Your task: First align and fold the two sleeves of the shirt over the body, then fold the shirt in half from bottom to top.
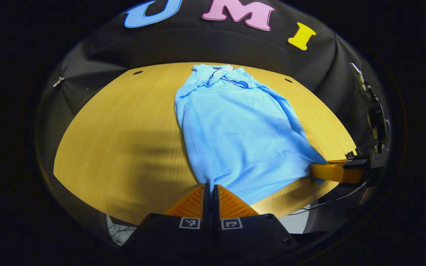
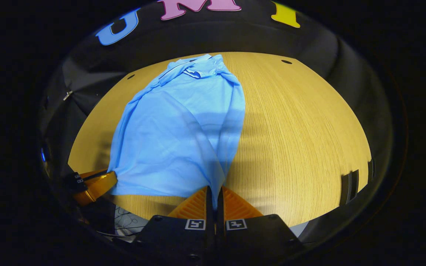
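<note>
Left gripper view: both grippers, left gripper [image 1: 210, 192] and right gripper [image 2: 214, 195], are pinching the shirt's [image 1: 235, 129] bottom corners on the table [image 1: 124, 129]; sleeves are lying folded, bottom-to-top fold apparently remaining.

1. The shirt [image 1: 235, 136] is soft knit cloth, matt, with a few shallow creases and a stitched hem.
2. The counter [image 1: 124, 129] looks like wood laminate: fine straight grain, smooth, with a slight sheen.
3. The booth wall [image 1: 235, 44] is matt cloth, hanging in loose folds.
4. The left gripper [image 1: 211, 194] has ribbed plastic fingers; its housing is matt plastic.
</note>
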`<state>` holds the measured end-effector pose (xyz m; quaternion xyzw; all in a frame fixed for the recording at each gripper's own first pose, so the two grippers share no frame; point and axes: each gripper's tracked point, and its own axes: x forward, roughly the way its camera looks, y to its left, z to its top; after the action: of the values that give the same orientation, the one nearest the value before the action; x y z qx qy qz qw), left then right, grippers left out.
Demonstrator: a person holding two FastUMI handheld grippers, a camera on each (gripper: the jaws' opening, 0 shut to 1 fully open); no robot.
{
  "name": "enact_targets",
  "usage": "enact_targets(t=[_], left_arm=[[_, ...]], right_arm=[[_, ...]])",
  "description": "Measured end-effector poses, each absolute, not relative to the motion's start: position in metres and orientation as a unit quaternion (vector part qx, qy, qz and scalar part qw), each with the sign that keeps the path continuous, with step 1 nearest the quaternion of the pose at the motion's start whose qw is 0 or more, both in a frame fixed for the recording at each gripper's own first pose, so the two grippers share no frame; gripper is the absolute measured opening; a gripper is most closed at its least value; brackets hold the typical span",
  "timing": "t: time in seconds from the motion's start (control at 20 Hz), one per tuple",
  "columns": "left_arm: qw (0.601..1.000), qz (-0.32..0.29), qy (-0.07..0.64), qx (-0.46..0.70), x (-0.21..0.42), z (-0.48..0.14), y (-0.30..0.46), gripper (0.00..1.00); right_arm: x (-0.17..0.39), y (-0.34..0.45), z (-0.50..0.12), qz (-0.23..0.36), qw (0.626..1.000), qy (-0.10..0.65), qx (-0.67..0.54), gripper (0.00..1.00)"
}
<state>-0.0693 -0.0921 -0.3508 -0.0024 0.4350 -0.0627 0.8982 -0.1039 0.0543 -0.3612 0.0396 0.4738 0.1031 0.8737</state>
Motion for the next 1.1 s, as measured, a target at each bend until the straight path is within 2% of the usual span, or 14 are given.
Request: enact_targets(t=[0.3,0.65,1.1], left_arm=[[0.888,-0.062,0.456,-0.03,-0.068,-0.341,-0.094,0.06],[0.894,-0.055,0.444,-0.02,-0.048,-0.306,-0.095,0.06],[0.929,-0.049,0.368,0.01,0.046,-0.215,-0.095,0.06]], right_arm=[[-0.095,0.055,-0.352,0.128,0.861,0.488,0.062,0.05],[-0.053,0.063,-0.308,0.154,0.874,0.456,0.069,0.05],[0.032,0.076,-0.243,0.188,0.897,0.396,0.058,0.05]])
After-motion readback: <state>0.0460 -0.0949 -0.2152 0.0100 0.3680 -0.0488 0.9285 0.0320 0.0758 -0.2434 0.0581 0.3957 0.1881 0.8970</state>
